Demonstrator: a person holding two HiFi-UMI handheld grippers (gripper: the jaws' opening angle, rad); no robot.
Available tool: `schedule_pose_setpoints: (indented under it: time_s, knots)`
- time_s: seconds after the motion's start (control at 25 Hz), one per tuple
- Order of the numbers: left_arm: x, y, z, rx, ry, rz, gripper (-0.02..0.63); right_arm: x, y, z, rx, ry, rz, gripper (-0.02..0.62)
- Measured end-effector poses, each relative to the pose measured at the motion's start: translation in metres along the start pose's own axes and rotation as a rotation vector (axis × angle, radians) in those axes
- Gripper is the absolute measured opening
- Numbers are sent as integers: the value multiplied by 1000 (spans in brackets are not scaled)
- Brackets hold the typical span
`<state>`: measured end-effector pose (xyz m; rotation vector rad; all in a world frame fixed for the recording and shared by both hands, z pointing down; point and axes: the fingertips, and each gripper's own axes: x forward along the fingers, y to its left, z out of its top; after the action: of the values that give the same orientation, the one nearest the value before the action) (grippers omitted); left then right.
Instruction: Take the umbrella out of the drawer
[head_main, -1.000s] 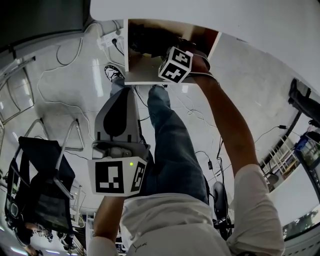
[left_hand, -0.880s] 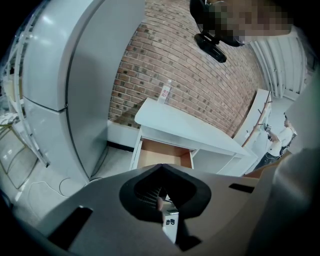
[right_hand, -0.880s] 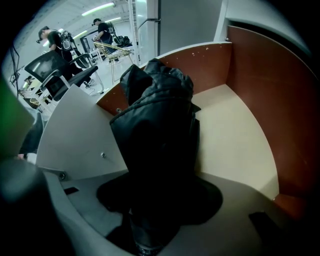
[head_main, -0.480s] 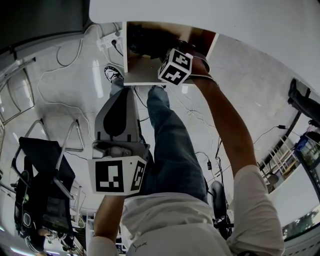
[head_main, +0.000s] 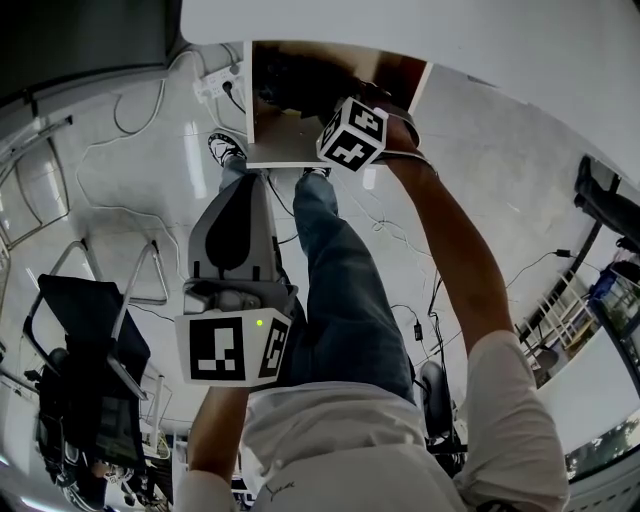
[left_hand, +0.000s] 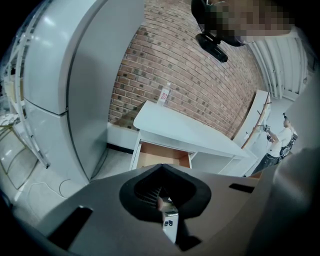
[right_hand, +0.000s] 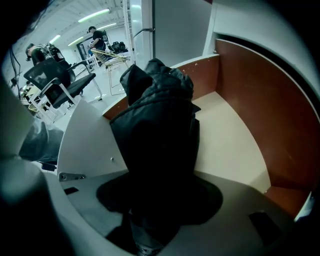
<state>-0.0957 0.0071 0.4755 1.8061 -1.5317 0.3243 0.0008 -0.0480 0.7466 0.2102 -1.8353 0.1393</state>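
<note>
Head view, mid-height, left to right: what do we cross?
Black office chair with metal frame → left gripper, grey with a black-and-white marker cube → person's blue-jeans leg → person's bare right forearm → black object at the right edge.

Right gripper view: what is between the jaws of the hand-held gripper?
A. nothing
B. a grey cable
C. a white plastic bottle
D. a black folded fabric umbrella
D: the black folded fabric umbrella fills the gap between the jaws of the right hand-held gripper, inside the open drawer with brown walls.
</note>
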Motion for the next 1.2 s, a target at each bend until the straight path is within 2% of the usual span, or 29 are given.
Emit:
schedule_pose_setpoints:
  time_s: [0.72,1.2]
  knots:
    - [-5,0,17,2,-46,17,17,-29,3,7,61,-42,1,245]
    - [-10,-17,34,7,-66,19,17,-55,6,9,69,-68,17,245]
